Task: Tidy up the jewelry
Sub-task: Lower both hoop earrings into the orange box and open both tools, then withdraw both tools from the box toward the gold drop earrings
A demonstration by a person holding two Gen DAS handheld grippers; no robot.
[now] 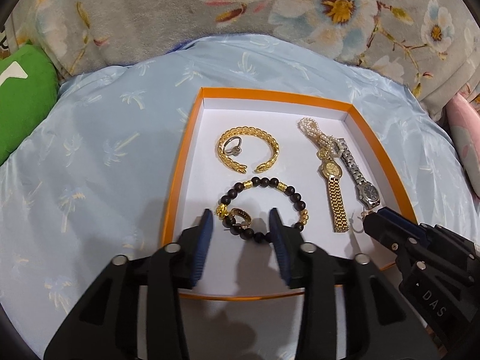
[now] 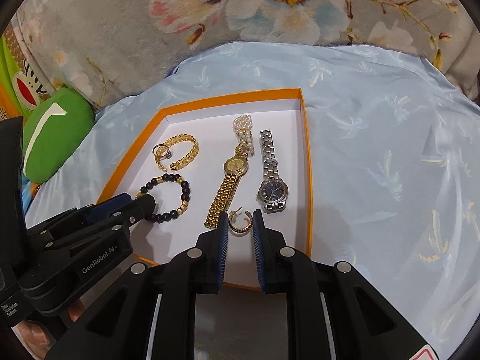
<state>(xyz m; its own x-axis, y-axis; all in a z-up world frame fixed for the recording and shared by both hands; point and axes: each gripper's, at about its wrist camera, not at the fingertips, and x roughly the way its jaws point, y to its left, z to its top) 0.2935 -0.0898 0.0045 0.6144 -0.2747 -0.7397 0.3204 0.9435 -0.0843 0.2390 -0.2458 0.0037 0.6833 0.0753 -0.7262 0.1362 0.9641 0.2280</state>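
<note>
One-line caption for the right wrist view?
Right hand-held gripper brackets a gold hoop earring beside two watches in an orange box.

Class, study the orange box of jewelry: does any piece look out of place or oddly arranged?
Yes. The two hoop earrings are split up: one lies on the beaded bracelet between the left tongs, the other sits alone by the gold watch between the right tongs. A ring rests inside the gold bangle.

Shallow orange-walled cardboard box with white floor [image 1: 364, 126] holds all pieces flat. Open gold chain-link cuff [image 1: 249, 149], small silver ring [image 1: 232, 147] leaning on its left side. Dark-bead bracelet with gold spacers [image 1: 264, 207] below, gold hoop earring [image 1: 240, 216] inside it. Pearl strand [image 2: 244, 133], gold-band watch [image 2: 228, 189], steel dark-dial watch [image 2: 271, 180] side by side; second gold hoop earring [image 2: 240, 220] near edge.
</note>
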